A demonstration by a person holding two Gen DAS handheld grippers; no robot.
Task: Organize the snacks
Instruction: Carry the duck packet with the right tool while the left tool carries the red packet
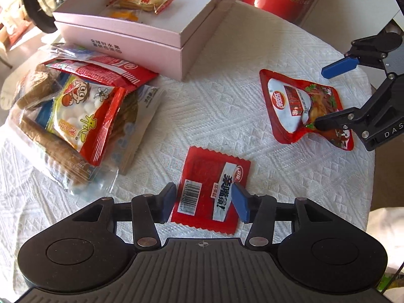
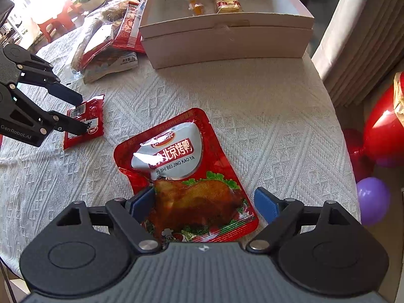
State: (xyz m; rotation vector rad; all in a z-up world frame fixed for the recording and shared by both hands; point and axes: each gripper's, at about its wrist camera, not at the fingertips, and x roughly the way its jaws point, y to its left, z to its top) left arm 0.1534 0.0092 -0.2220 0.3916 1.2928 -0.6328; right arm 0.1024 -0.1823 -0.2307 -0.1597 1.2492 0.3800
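Blue-padded left tongs [image 1: 205,203] stand spread astride a small red sachet [image 1: 210,189] lying flat on the bench [image 1: 214,106], pads not pressing it. Right tongs [image 2: 205,202], also spread, straddle the roast-duck pouch [image 2: 186,174], its lower edge hidden behind the tongs' body.

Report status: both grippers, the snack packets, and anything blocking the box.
Left gripper open over small red packet. Right gripper open over roast duck pouch. Neither lifted. Pink box open, two snacks inside, path unobstructed.
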